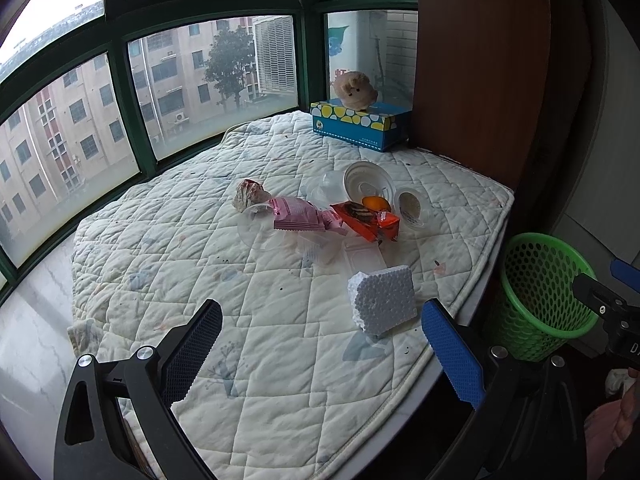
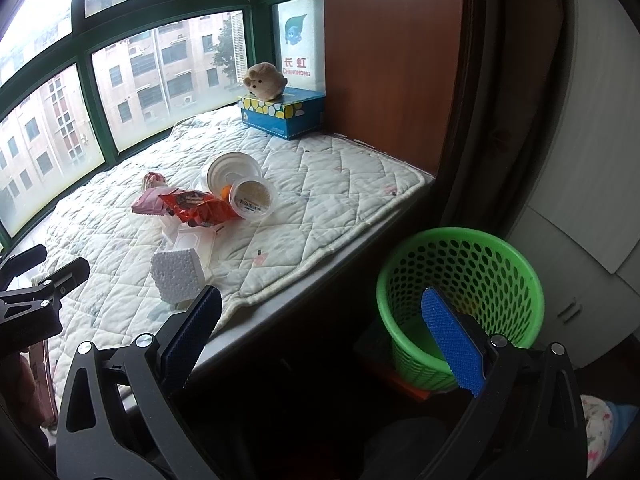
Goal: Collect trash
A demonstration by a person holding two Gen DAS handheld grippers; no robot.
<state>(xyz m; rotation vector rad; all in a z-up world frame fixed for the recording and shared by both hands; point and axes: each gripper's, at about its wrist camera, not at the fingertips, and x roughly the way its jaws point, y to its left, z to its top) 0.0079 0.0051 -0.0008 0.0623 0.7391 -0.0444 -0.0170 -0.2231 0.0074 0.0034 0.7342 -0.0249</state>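
Trash lies on a quilted white pad [image 1: 200,248] on the window seat: a white foam block [image 1: 382,302] nearest me, a pink wrapper [image 1: 298,220], a red wrapper [image 1: 364,220], a white lid [image 1: 368,184], a small plastic cup [image 1: 410,208], clear plastic pieces and a crumpled paper ball [image 1: 248,196]. A green mesh bin [image 2: 460,300] stands on the floor to the right. My left gripper [image 1: 320,344] is open and empty, just short of the foam block. My right gripper [image 2: 320,328] is open and empty, off the seat's edge beside the bin.
A blue tissue box [image 1: 360,124] with a plush toy [image 1: 354,90] on it stands at the far corner by a wooden panel [image 1: 480,60]. Green-framed windows [image 1: 120,80] run along the left and back. A curtain and white cabinet [image 2: 580,160] are right of the bin.
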